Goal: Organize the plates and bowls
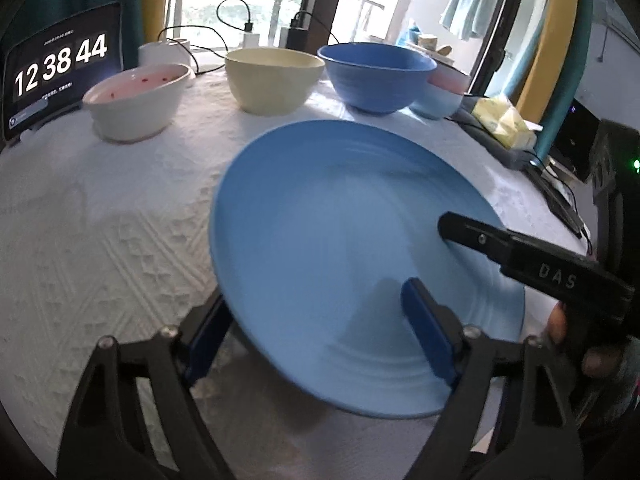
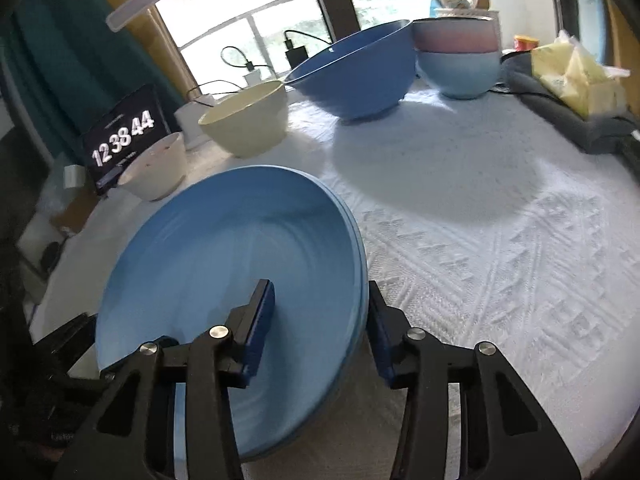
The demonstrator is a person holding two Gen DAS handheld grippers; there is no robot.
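A light blue plate (image 1: 340,248) is tilted above the white tablecloth (image 1: 100,220), gripped from both sides. My left gripper (image 1: 316,340) straddles its near left rim, one pad under it and one on top. My right gripper (image 2: 320,328) straddles the right rim of the plate (image 2: 224,280) the same way; one of its fingers (image 1: 480,238) shows in the left wrist view. In the right wrist view a second rim shows just under the plate's right edge. At the back stand a white bowl with a pink inside (image 1: 136,100), a cream bowl (image 1: 274,78), a dark blue bowl (image 1: 376,76) and a stack of a pink bowl in a pale blue one (image 2: 460,56).
A tablet showing a clock (image 1: 56,76) leans at the back left. Chargers and cables (image 1: 248,36) lie behind the bowls. A yellow tissue pack (image 2: 572,76) on dark cloth sits at the right edge. A laptop (image 1: 560,196) lies beyond the right table edge.
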